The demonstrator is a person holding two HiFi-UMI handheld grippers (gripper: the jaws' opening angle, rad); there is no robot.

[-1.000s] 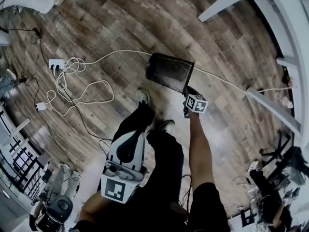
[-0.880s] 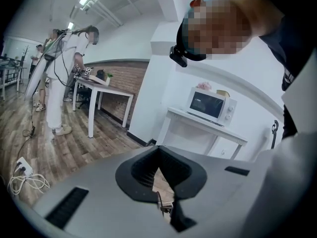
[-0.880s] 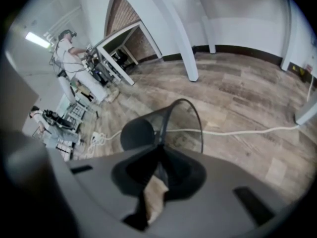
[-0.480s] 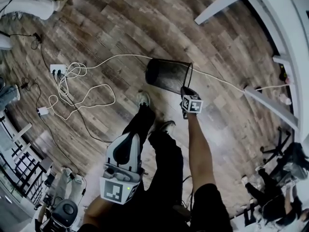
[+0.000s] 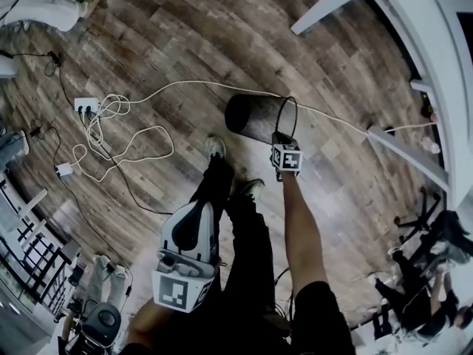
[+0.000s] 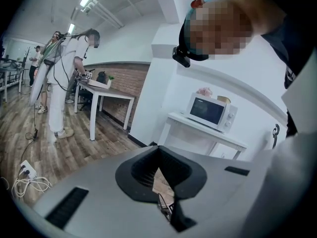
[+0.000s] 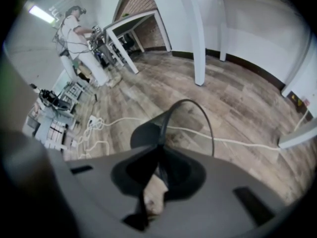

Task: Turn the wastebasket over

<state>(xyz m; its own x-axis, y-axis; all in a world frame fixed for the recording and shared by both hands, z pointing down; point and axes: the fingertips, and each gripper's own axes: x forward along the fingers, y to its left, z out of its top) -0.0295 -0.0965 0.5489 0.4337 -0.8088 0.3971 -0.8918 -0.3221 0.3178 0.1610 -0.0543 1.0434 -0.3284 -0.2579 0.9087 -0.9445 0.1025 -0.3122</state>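
Note:
The black mesh wastebasket hangs tilted above the wooden floor, just ahead of the person's shoes. My right gripper is shut on its thin wire rim, below the basket in the head view and pointing steeply down. In the right gripper view the rim arcs up from the pinched jaws of the right gripper, and the dark basket body lies to the left. My left gripper stays close to the person's body at lower left, far from the basket. In its own view the left gripper is shut and holds nothing.
A long white cable runs over the floor under the basket to a power strip with coiled cords. White table legs stand at the upper right. Other people stand at the edges. A microwave sits on a white shelf.
The right gripper has lifted the wastebasket and rolled it, so the rim now shows as a thin loop. The left gripper has risen slightly.

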